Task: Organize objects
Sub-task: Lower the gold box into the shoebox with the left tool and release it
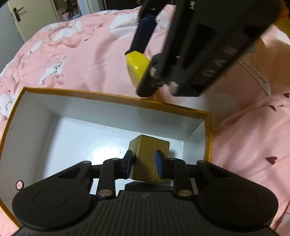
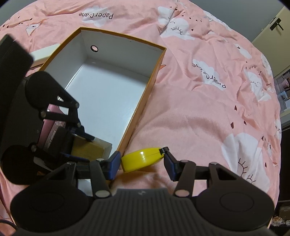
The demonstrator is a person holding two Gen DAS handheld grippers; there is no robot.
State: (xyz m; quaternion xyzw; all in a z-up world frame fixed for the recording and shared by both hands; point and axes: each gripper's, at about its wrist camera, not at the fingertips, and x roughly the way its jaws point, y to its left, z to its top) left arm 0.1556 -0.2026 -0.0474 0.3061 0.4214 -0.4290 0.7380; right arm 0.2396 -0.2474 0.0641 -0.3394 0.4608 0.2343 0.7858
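An open shoebox with orange rim [image 1: 108,96] and white inside lies on a pink bedcover. My left gripper [image 1: 144,163] reaches down into its right corner, shut on a small gold box [image 1: 145,147], a blue pad against each side. The right wrist view shows that same gripper [image 2: 85,148] gripping the gold box [image 2: 96,150] at the shoebox's [image 2: 126,38] near end. My right gripper [image 2: 141,163] sits just outside the shoebox wall, shut on a round yellow tape measure [image 2: 141,157]. From the left wrist view, the right gripper [image 1: 138,70] holds the tape measure [image 1: 136,63] past the far rim.
A pink item and a dark book [image 2: 54,125] show behind the left gripper's linkage. A white lid or card [image 2: 45,50] pokes out beside the shoebox. The pink bedcover [image 2: 208,118] spreads wide to the right. A door [image 1: 16,12] stands beyond the bed.
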